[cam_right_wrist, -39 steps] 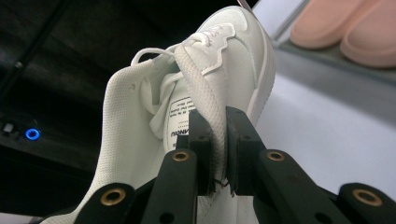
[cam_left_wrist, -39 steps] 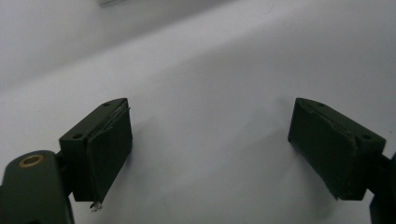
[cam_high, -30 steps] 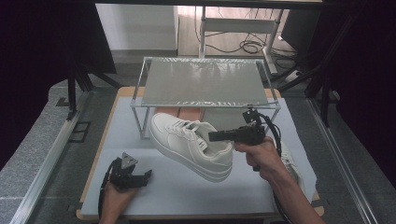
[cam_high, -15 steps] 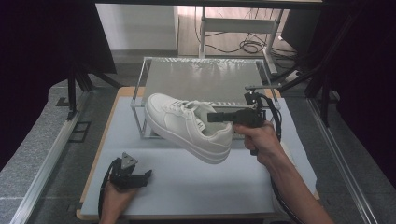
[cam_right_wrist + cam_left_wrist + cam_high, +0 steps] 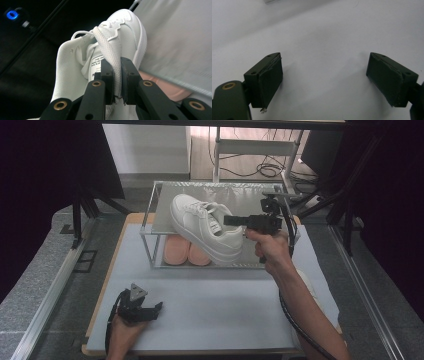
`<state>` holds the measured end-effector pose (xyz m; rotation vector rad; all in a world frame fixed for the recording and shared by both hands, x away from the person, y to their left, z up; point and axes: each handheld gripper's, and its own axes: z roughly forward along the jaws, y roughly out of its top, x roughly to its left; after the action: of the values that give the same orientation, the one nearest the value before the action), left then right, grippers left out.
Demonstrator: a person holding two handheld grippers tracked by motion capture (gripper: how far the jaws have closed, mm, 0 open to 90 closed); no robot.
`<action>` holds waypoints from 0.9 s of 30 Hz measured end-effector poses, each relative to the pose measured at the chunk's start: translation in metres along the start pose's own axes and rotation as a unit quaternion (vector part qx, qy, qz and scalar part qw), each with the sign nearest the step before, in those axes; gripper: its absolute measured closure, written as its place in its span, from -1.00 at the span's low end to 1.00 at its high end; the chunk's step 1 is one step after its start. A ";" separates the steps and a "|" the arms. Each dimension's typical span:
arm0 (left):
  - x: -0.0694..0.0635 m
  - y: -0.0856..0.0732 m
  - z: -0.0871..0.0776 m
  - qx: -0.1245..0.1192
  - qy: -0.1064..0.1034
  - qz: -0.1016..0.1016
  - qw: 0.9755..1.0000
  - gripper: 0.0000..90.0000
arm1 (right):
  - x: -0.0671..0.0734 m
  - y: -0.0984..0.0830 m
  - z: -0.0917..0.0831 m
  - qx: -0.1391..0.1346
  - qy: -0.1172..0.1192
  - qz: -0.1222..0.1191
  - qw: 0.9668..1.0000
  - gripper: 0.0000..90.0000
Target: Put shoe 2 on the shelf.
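White sneaker (image 5: 205,227) hangs in the air over the front part of the glass-topped rack (image 5: 150,217), its toe pointing toward the far left and its heel nearest the right gripper (image 5: 235,220). In the right gripper view that gripper's jaws are pressed together on the collar of the shoe (image 5: 100,50), with a lace running up between them. The rack is a two-level metal frame standing on the pale table (image 5: 225,305); on its lower level, under the glass, a pair of pink slippers (image 5: 186,251) lies side by side, toes to the front. The glass top itself carries nothing that touches it. The left gripper (image 5: 150,310) rests low near the front left corner of the table, jaws spread wide with only bare tabletop between them.
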<state>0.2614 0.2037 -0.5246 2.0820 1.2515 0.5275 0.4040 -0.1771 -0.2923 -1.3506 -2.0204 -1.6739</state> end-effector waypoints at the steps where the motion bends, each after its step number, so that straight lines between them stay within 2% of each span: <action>1: 0.000 0.000 0.000 0.000 0.000 0.000 1.000 -0.69 | 0.000 0.000 0.000 0.000 0.000 0.000 1.000 0.82; 3: 0.000 0.000 0.000 0.000 0.000 0.000 1.000 -0.69 | -0.004 0.003 0.003 -0.012 -0.012 0.007 1.000 0.82; 4: 0.000 0.000 0.000 -0.001 0.001 0.001 1.000 -0.69 | -0.009 0.007 0.007 -0.024 -0.032 0.008 0.999 0.82; 6: 0.000 0.000 0.000 0.000 0.000 0.001 1.000 -0.69 | -0.011 0.008 0.008 -0.027 -0.036 0.011 0.999 0.82; 7: 0.000 0.000 0.000 -0.001 0.001 0.001 1.000 -0.69 | -0.016 0.009 0.014 -0.034 -0.056 0.010 0.998 0.81; 11: -0.001 0.000 0.000 -0.003 0.002 -0.001 1.000 -0.69 | -0.025 0.010 0.023 -0.033 -0.075 0.013 0.997 0.80; 14: 0.000 0.000 0.000 -0.001 0.001 0.001 1.000 -0.69 | -0.026 0.010 0.024 -0.038 -0.070 0.016 0.997 0.78; 15: 0.000 0.000 0.000 -0.001 0.001 0.001 1.000 -0.69 | -0.024 0.010 0.025 -0.036 -0.075 0.001 0.997 0.72; 18: -0.001 0.000 0.000 -0.003 0.002 -0.001 1.000 -0.69 | -0.023 0.010 0.025 -0.035 -0.073 -0.007 0.997 0.64; 19: -0.001 0.000 0.000 -0.003 0.002 0.000 1.000 -0.68 | -0.024 0.009 0.025 -0.038 -0.071 -0.007 0.997 0.57; 20: -0.001 0.000 0.000 -0.003 0.002 0.000 1.000 -0.68 | -0.027 0.009 0.025 -0.042 -0.057 -0.004 0.998 0.41; 21: -0.001 0.000 0.000 -0.003 0.002 0.001 1.000 -0.68 | -0.027 0.009 0.025 -0.042 -0.057 -0.004 0.998 0.41; 23: -0.001 0.000 0.000 -0.003 0.002 0.001 1.000 -0.68 | -0.030 0.010 0.023 -0.042 -0.045 0.001 0.998 0.19; 27: -0.001 0.000 0.000 -0.003 0.002 0.000 1.000 -0.68 | -0.031 0.013 0.018 -0.048 -0.039 -0.005 0.998 0.12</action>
<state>0.2610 0.2031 -0.5249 2.0775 1.2498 0.5357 0.4380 -0.1784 -0.3092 -1.4600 -2.0141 -1.7713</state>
